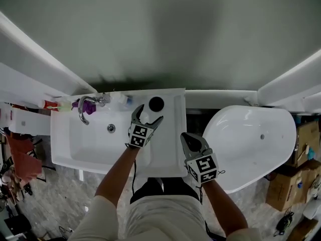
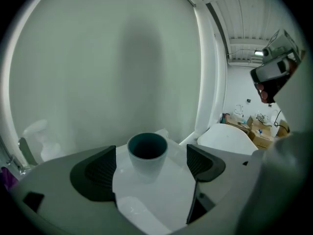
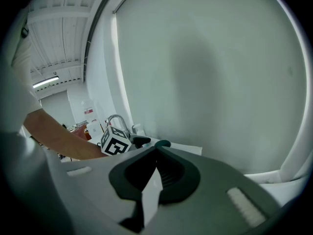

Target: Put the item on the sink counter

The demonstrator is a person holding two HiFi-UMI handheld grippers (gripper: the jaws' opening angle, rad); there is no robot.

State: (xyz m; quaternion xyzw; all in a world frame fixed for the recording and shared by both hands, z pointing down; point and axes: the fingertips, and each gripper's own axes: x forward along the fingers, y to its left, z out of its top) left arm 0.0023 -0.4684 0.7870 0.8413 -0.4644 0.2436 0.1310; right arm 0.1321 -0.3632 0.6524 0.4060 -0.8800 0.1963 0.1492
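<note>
A pale cup [image 1: 156,104] with a dark teal inside stands upright on the white sink counter [image 1: 170,149], at its back right corner near the wall. My left gripper [image 1: 149,113] is just in front of it, open wide. In the left gripper view the cup [image 2: 146,154] sits between and slightly beyond the two dark pads [image 2: 100,173], and neither pad touches it. My right gripper [image 1: 187,138] hangs over the counter's right front part, shut with nothing in it. In the right gripper view its jaws [image 3: 155,173] are together, and the left gripper's marker cube [image 3: 113,142] shows beyond them.
A chrome faucet [image 1: 82,110] and small bottles [image 1: 62,105] line the back left of the basin [image 1: 95,144]. A white bathtub [image 1: 251,139] stands to the right, with cardboard boxes [image 1: 293,182] beyond it. A red cloth [image 1: 22,159] hangs at the far left.
</note>
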